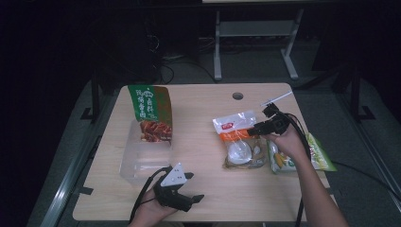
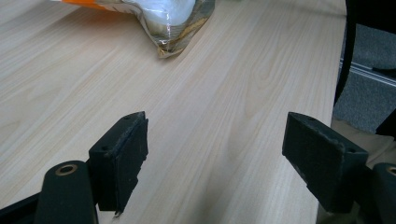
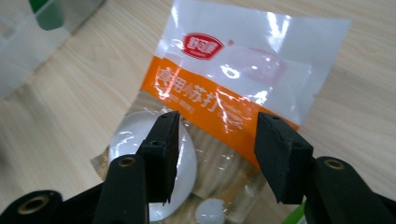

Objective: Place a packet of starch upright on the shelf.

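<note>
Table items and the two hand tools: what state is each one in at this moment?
Left tool: open, nothing between its jaws, low over the table.
Right tool: open, poised above the orange-banded packet.
Orange-banded packet: lying flat, sealed.
Clear plastic box: open-topped.
Green snack bag: propped in the box.
Green packet: flat, partly under the right forearm.

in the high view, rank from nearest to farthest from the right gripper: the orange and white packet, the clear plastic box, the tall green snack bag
1. orange and white packet, directly under the open right gripper, right of centre.
2. tall green snack bag, standing at the box's far end, on the left.
3. clear plastic box, left, by the left gripper.
</note>
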A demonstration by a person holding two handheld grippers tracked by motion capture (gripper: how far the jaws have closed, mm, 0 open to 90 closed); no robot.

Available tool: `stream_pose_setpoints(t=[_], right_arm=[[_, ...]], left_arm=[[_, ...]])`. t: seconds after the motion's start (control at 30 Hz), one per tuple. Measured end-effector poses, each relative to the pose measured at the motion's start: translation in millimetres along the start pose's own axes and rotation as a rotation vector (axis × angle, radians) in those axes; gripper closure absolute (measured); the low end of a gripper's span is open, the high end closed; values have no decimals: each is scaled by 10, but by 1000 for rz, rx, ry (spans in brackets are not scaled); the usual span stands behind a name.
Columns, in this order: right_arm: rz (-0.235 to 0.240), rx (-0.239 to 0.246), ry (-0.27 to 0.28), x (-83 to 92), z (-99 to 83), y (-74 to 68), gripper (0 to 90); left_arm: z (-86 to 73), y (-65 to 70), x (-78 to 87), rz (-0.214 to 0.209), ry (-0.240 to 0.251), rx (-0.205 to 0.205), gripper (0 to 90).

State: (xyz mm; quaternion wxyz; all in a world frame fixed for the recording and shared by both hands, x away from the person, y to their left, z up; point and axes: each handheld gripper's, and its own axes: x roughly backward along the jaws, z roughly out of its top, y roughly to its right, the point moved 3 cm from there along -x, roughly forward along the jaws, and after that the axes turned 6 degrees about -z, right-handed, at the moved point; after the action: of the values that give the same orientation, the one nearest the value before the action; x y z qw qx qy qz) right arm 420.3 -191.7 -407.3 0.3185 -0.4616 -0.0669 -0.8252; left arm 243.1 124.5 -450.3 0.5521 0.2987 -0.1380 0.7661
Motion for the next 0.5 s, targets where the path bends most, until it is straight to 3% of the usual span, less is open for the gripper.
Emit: stream_pose_setpoints(t=[0.23, 0.5], right_arm=[[-50, -31, -31, -119, -46, 145, 478], [-39, -83, -69, -291, -58, 271, 463]], left_arm=[[-2, -3, 8, 2, 2, 3, 221], [3, -7, -12, -5, 0, 7, 220]])
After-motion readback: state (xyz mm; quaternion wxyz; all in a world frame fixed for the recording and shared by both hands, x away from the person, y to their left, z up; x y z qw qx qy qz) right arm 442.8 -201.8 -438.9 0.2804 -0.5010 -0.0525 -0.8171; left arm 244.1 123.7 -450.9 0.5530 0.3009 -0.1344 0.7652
